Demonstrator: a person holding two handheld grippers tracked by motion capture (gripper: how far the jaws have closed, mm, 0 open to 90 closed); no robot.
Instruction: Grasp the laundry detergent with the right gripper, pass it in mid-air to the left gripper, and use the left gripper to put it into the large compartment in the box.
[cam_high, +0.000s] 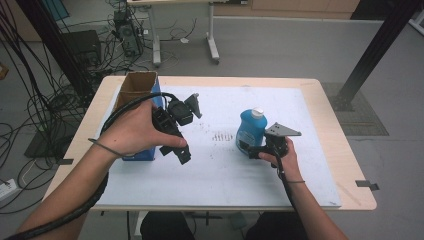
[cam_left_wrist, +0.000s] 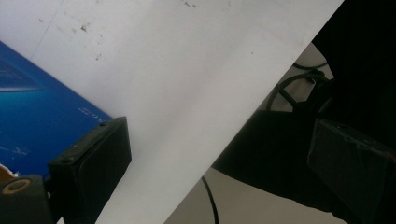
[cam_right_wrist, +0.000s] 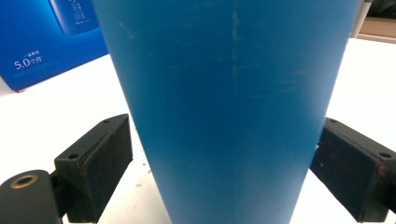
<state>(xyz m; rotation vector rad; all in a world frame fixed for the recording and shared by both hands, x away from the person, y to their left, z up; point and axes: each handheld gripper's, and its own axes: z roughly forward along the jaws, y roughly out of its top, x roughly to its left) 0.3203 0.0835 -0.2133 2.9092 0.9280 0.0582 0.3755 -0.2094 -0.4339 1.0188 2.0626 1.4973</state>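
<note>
In the high view, a blue bottle (cam_high: 251, 128) with a white cap is seen standing upright on the white sheet (cam_high: 225, 170) that covers the table, right of centre. The right gripper (cam_high: 248, 150) is held low at the bottle's base. The left gripper (cam_high: 184, 154) is raised beside the open blue box (cam_high: 140, 152) and grips nothing.

In the left gripper view, the jaws are spread wide with only the sheet and the table edge between them; the box lies past the left pad.

In the right gripper view, the bottle (cam_right_wrist: 229, 102) is set between the spread jaws; a narrow gap is seen at each pad, so the bottle is bracketed, not squeezed.
</note>
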